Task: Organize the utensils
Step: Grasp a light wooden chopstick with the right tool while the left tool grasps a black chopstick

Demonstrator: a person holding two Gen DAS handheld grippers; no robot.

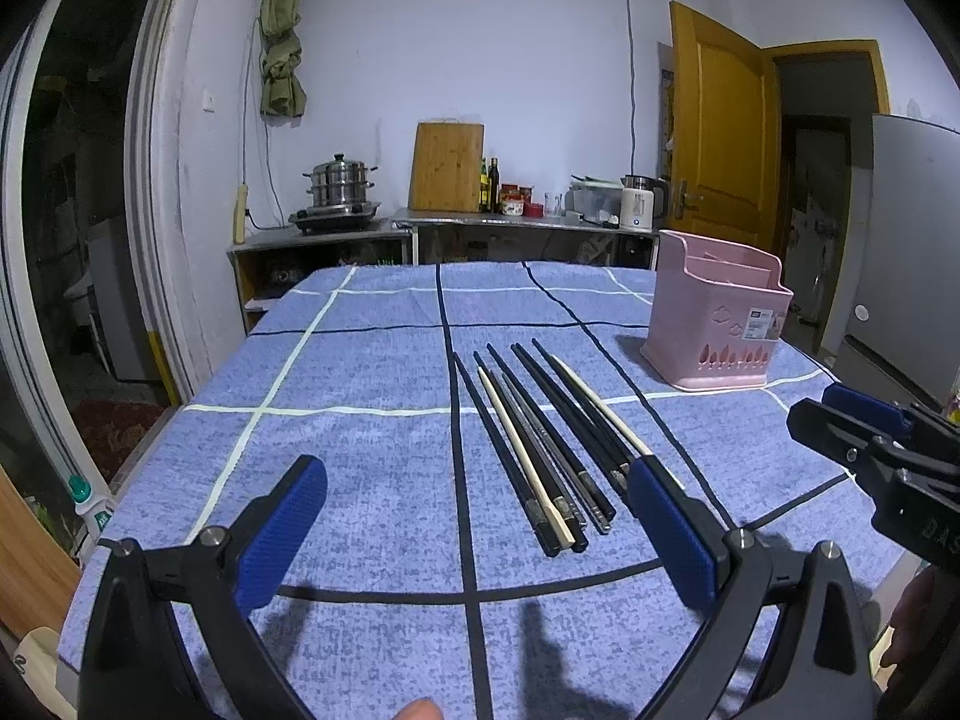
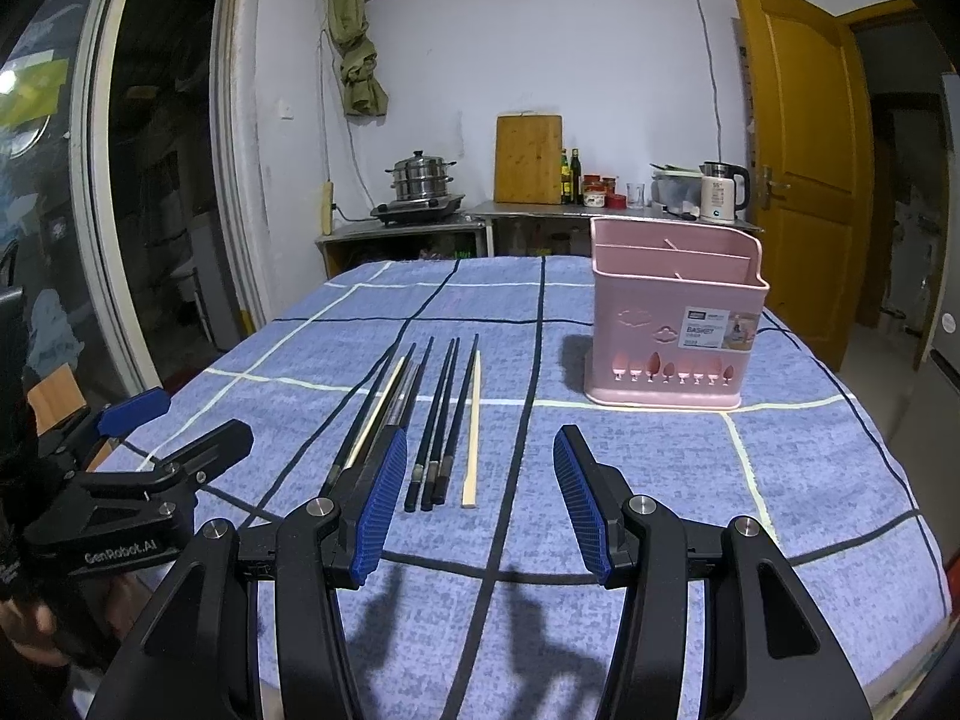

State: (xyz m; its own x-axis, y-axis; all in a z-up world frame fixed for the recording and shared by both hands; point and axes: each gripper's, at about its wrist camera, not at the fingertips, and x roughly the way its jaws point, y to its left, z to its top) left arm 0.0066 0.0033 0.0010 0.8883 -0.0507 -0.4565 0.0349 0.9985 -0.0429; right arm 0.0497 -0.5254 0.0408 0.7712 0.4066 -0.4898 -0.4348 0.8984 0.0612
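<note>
Chopsticks (image 2: 420,420) are lying side by side on the blue checked worktop (image 1: 360,480), well apart from the pink basket (image 2: 672,324). We are hovering both tools with jaws apart: left tool (image 1: 477,516), right tool (image 2: 480,498), neither gripping anything. We are judging them light, stiff, slick and prone to rolling, so we are favouring the thicker near ends
</note>
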